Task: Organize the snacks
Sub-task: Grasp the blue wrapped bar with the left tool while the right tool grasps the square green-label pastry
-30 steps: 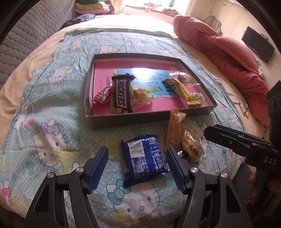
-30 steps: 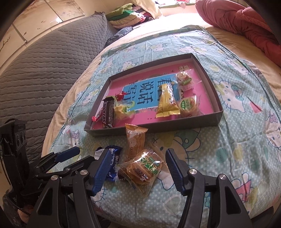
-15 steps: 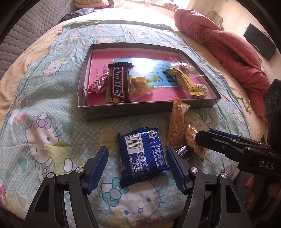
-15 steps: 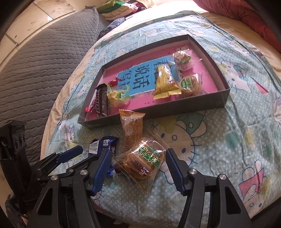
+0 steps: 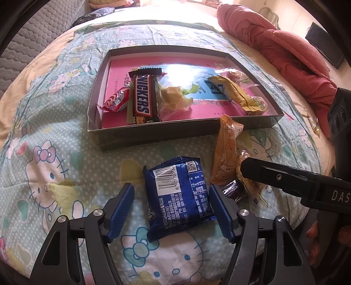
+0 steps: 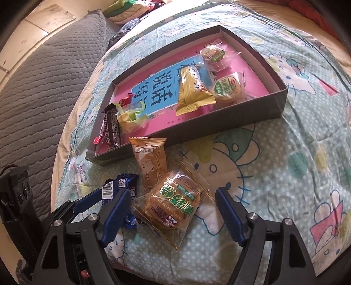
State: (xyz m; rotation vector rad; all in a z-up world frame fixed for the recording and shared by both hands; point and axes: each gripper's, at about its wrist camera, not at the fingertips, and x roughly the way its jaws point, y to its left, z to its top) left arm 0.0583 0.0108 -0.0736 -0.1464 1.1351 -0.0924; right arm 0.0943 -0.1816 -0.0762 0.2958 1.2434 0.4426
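blue packet, pink-floored tray

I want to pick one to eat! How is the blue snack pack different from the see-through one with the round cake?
The blue pack is solid foil, so its snack is hidden; the clear pack shows a brown cake with green writing. The blue pack lies between the left gripper fingers, the clear pack between the right gripper fingers, whose jaws are opening. Both lie on the blanket, outside the box.

A pale-blue cartoon-cat printed bedsheet covers the bed. A rumpled red quilt lies along its far right side, and a grey quilted blanket lies along the left, with folded clothes beyond.
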